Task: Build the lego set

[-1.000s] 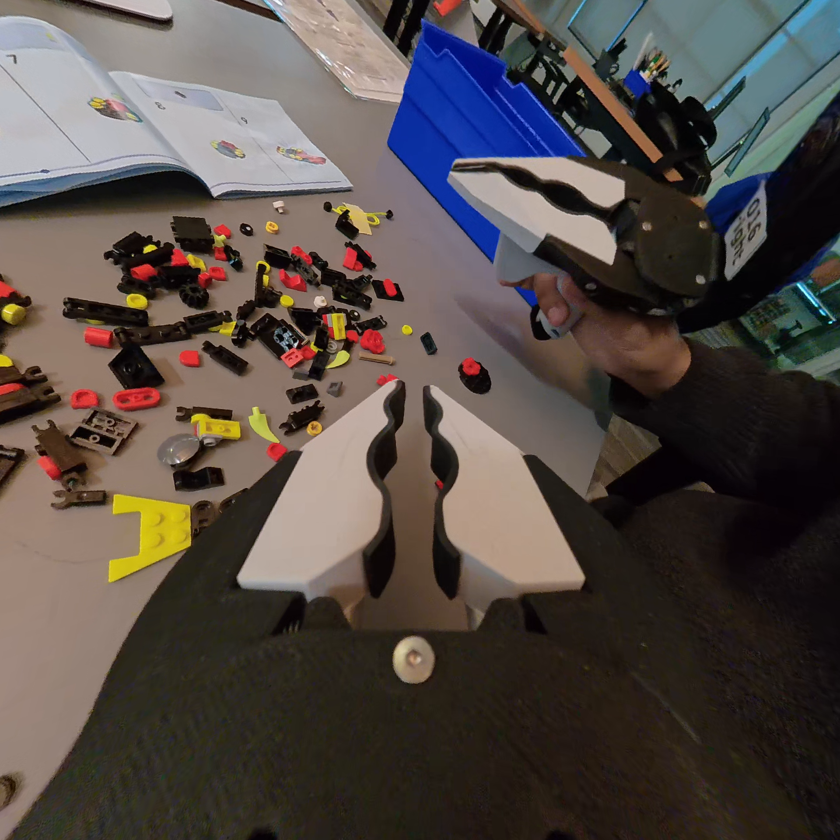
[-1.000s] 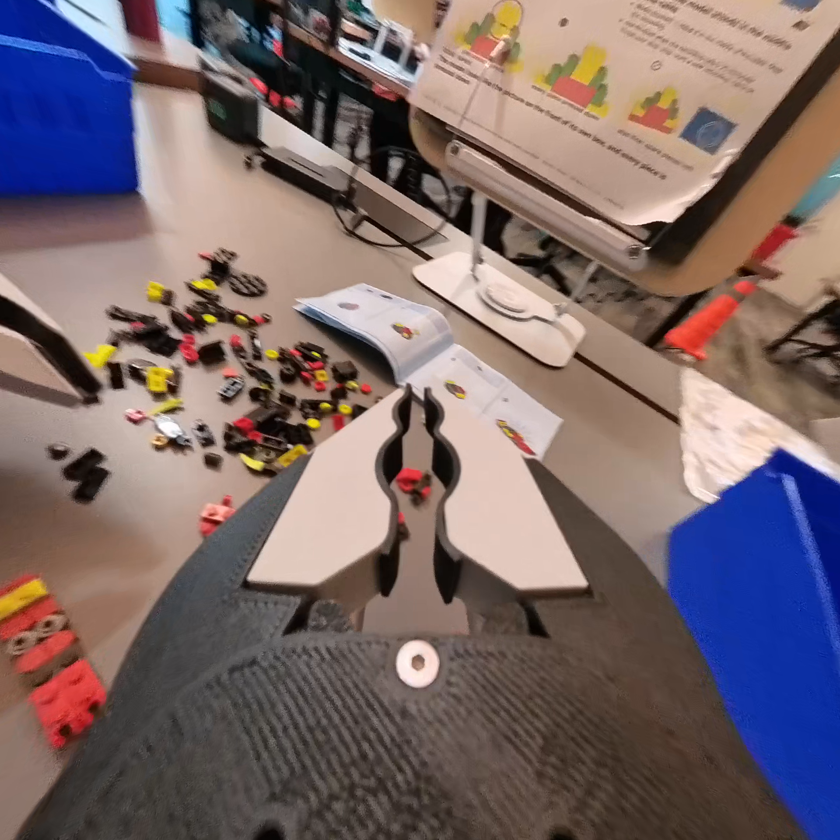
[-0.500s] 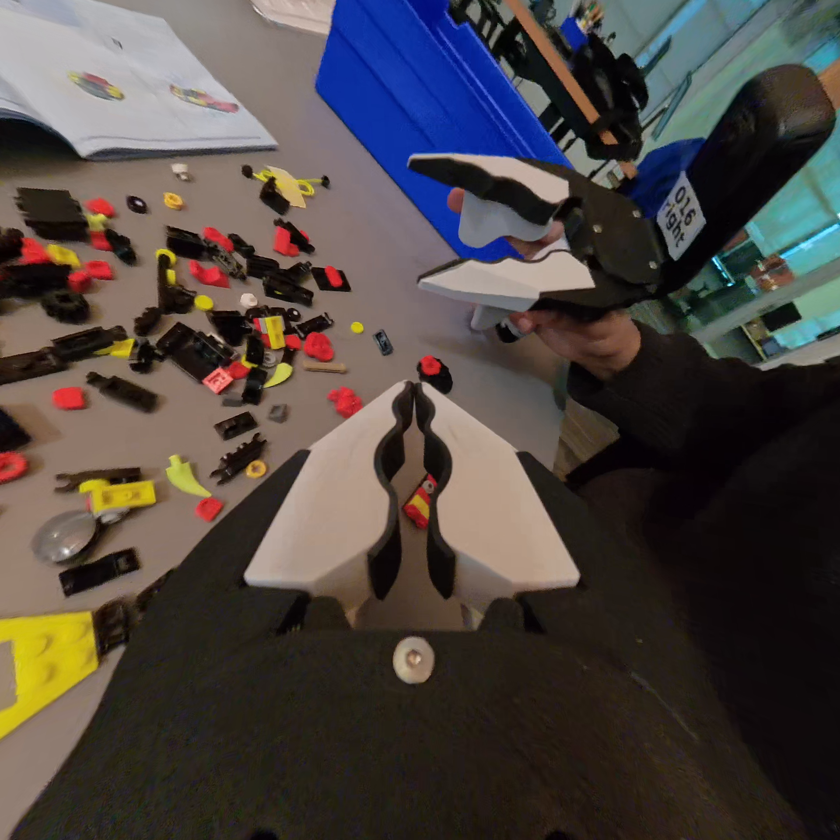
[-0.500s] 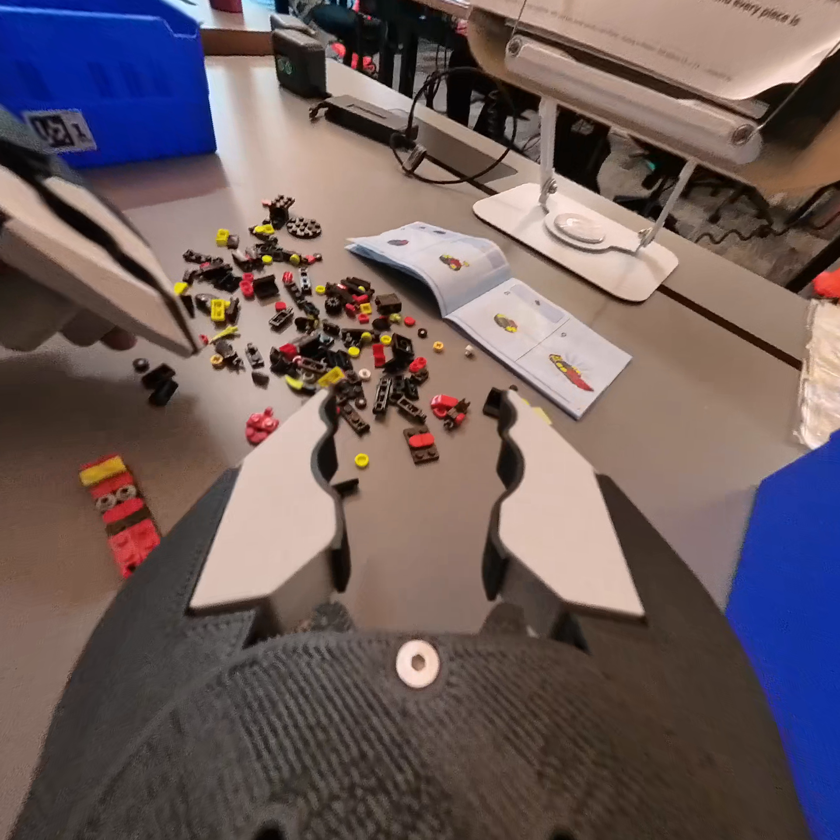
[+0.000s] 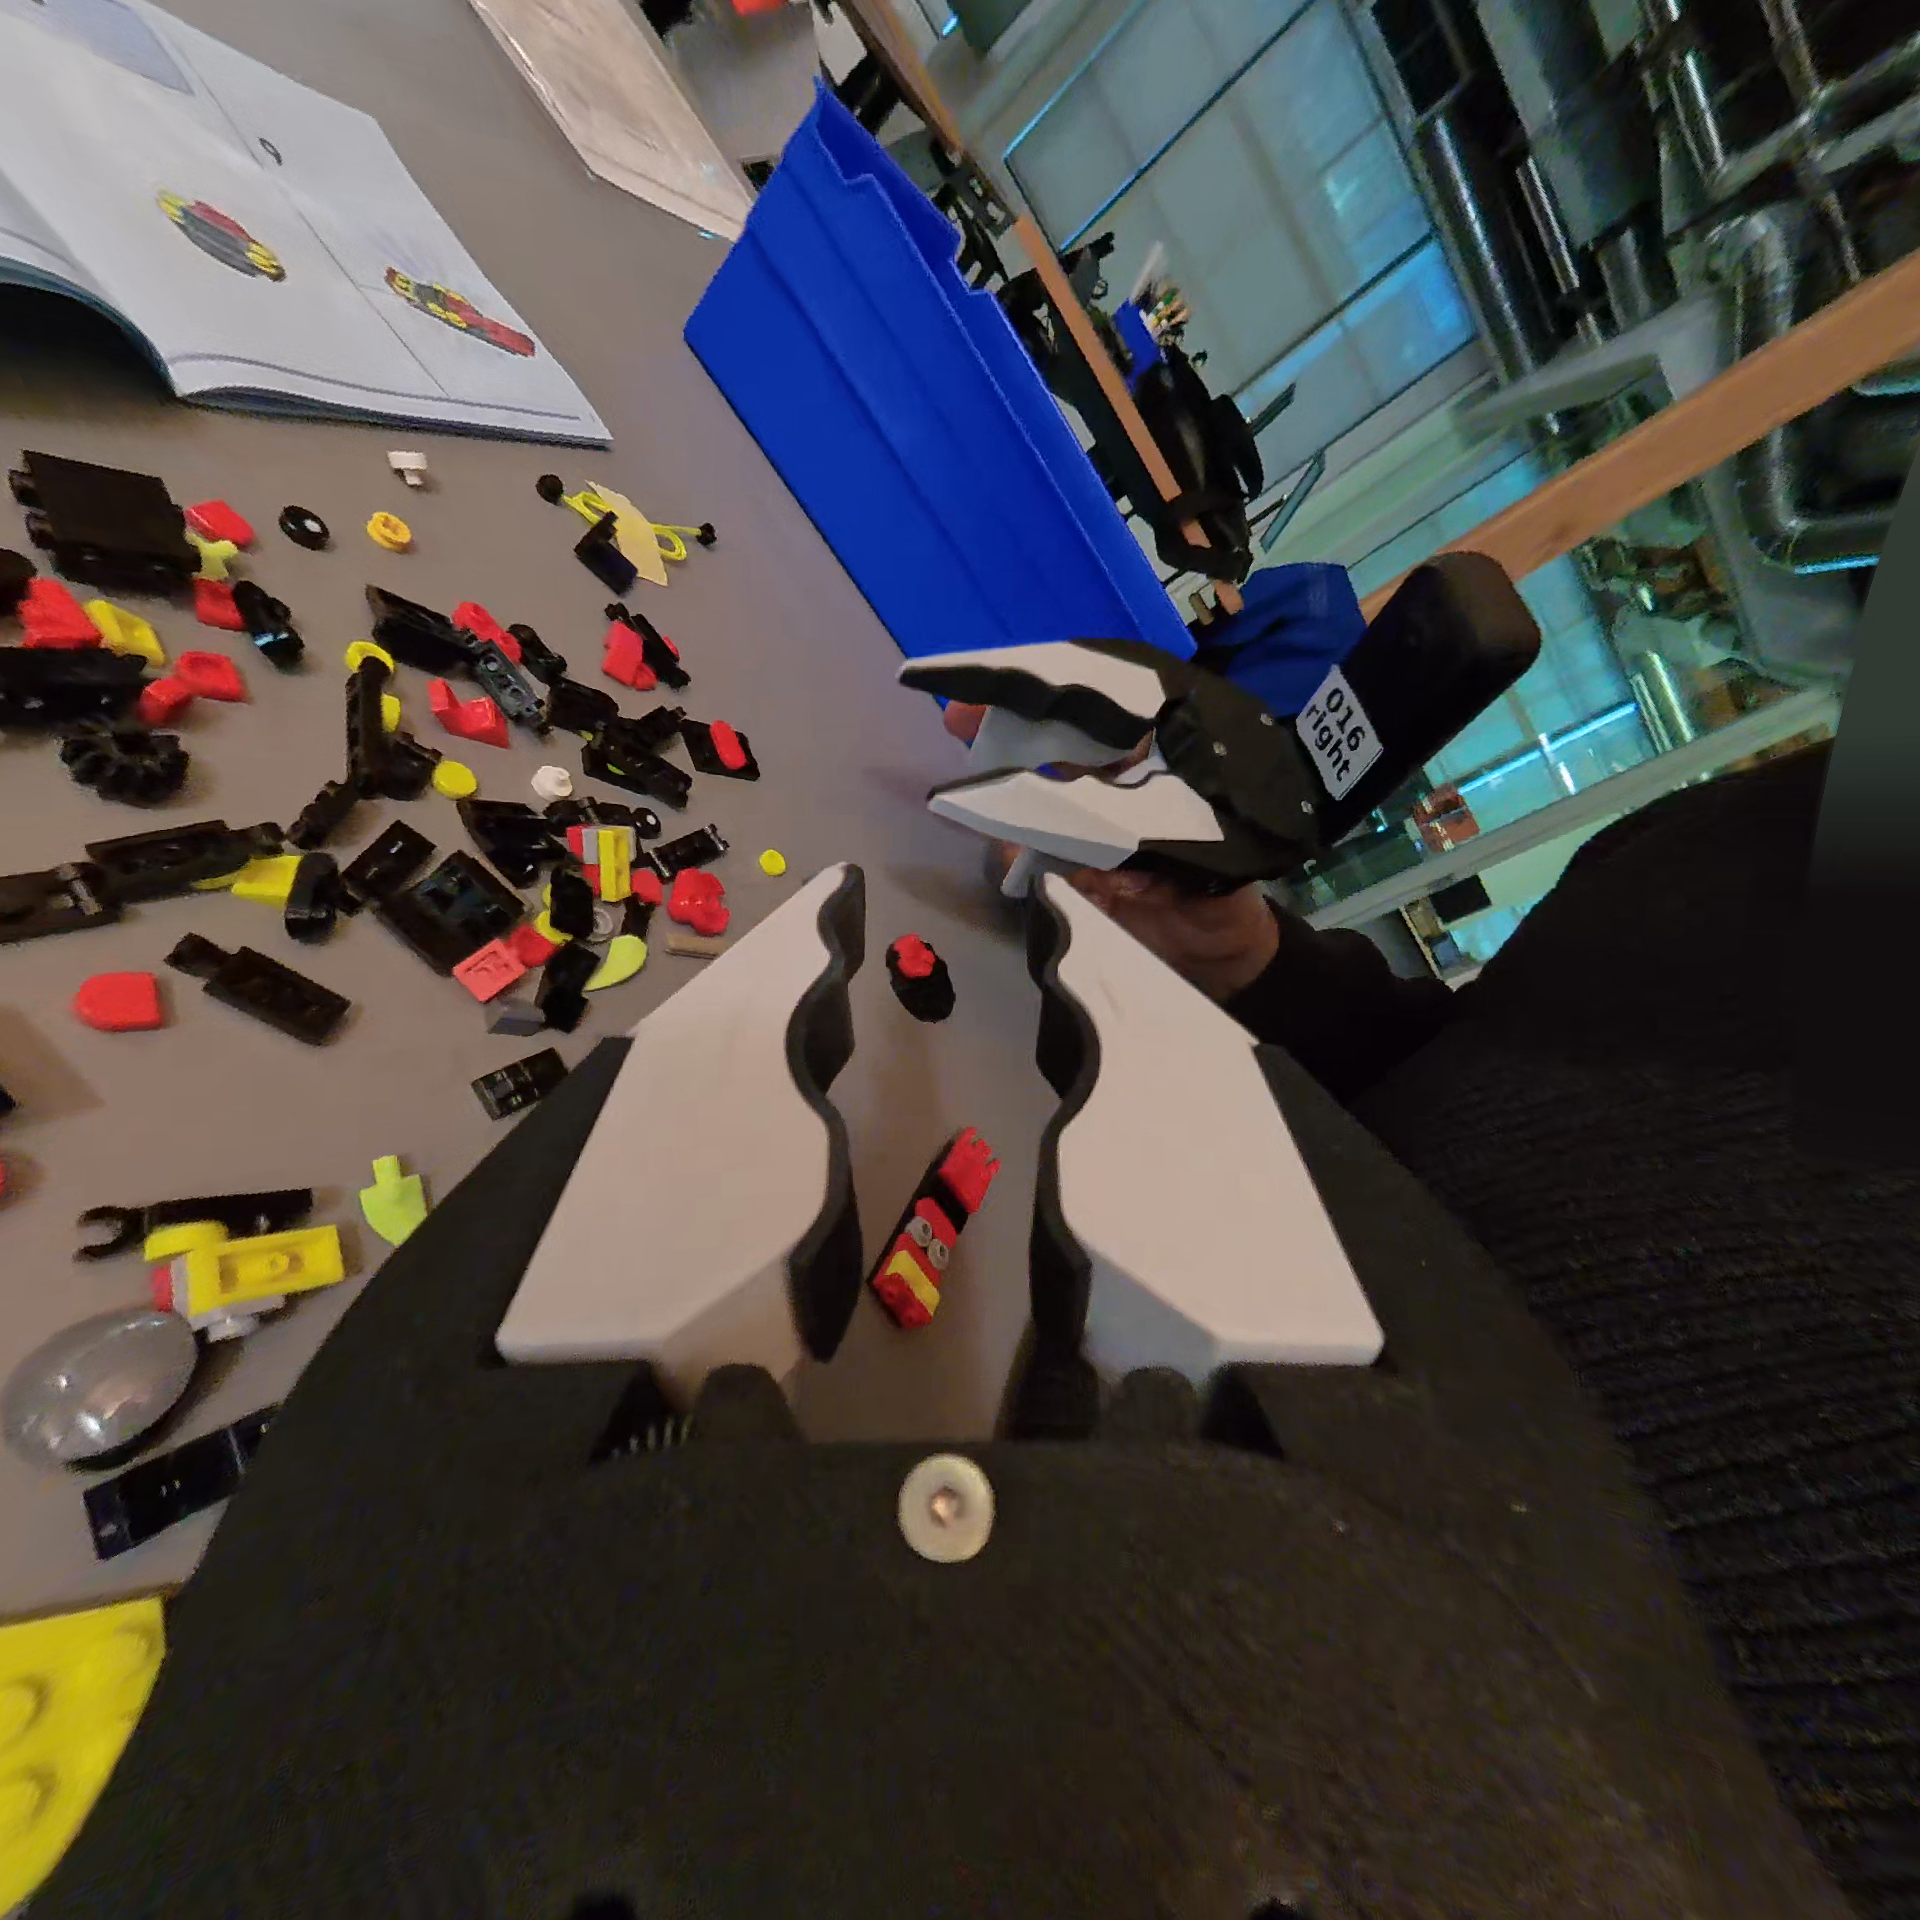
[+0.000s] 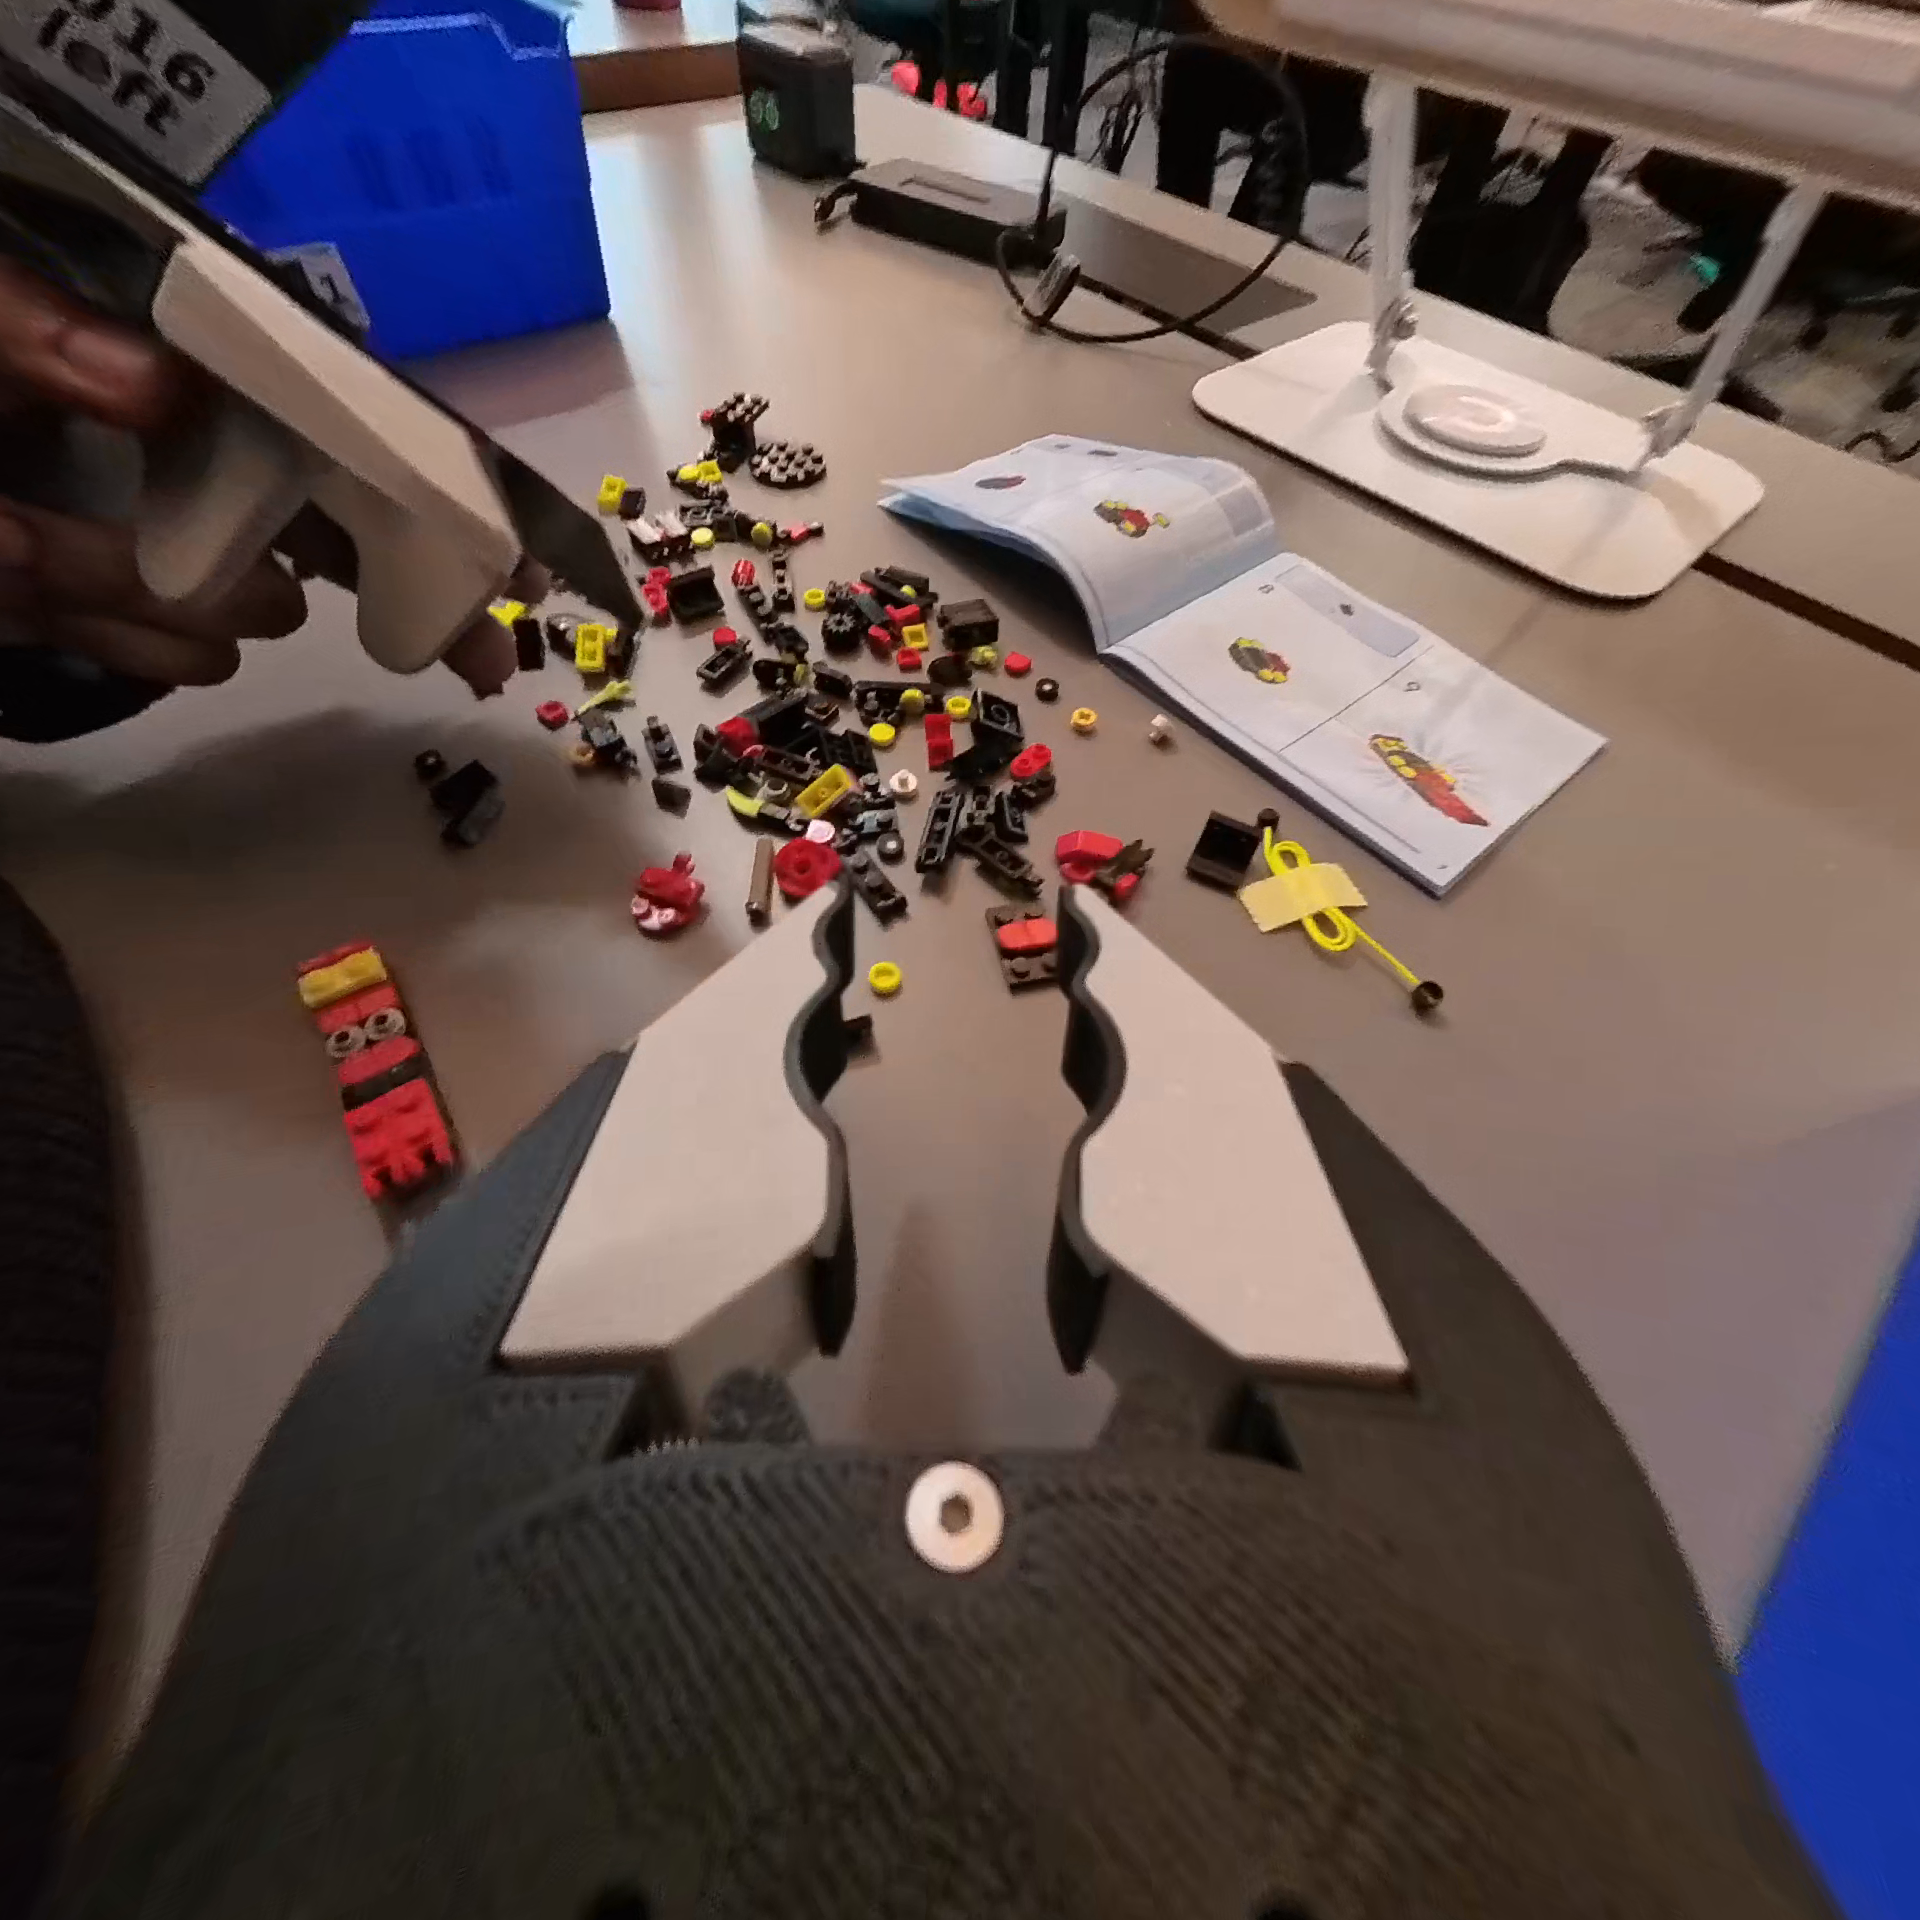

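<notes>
On grey table, going biggest first.
Blue bin standing at far side in left wrist view; second blue bin showing at far left in right wrist view.
White stand base sitting at far edge, beyond the booklet.
Open booklet lying flat just beyond the loose pieces; also showing top left as booklet in left view.
Left gripper hovering over table, jaws standing apart, gripping nothing; same unit showing in right view as left gripper, tips hanging above left edge of the pile, held by a hand.
Right gripper hovering too, jaws apart, nothing between them; seen side-on in left view as right gripper, raised near the bin, hand under it.
Loose lego pile spreading across table middle, black, red and yellow bits; same pile left of left gripper.
Part-built model, red with yellow and black bands, lying flat alone, near side of pile, left of right gripper; appearing in left view as model on table, framed between the parted jaws, not touched.
Yellow string piece lying right of pile, near booklet corner.
Small black-and-red piece sitting alone just past left jaw tips.
</notes>
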Demonstrator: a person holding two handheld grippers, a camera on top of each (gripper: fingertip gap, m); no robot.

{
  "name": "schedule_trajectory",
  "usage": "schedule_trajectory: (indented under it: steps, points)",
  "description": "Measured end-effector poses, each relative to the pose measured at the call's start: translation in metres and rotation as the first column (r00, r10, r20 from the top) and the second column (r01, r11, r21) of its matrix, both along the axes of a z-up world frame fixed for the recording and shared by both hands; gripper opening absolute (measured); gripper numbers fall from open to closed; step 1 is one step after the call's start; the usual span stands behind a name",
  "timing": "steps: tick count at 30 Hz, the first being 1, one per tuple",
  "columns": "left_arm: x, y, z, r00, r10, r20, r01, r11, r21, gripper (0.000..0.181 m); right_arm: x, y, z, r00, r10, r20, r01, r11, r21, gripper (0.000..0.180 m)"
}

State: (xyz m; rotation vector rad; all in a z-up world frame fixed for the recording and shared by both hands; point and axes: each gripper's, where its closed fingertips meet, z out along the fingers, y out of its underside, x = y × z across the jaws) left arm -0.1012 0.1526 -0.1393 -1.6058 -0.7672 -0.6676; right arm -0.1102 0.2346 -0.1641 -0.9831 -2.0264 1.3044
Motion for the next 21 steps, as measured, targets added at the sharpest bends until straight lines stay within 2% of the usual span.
schedule_trajectory:
  steps: [5, 21]
  points:
    - [0.0, 0.0, -0.006, 0.999, 0.009, 0.034, -0.008, 1.0, -0.015, 0.026, 0.004, -0.006, -0.003, 0.999, 0.041, -0.021, -0.039, 0.997, 0.062, 0.029]
    - [-0.006, -0.002, -0.027, 0.989, 0.053, 0.137, -0.041, 0.995, -0.088, 0.019, 0.001, 0.001, -0.011, 0.998, 0.003, 0.059, -0.005, 0.999, 0.032, 0.026]
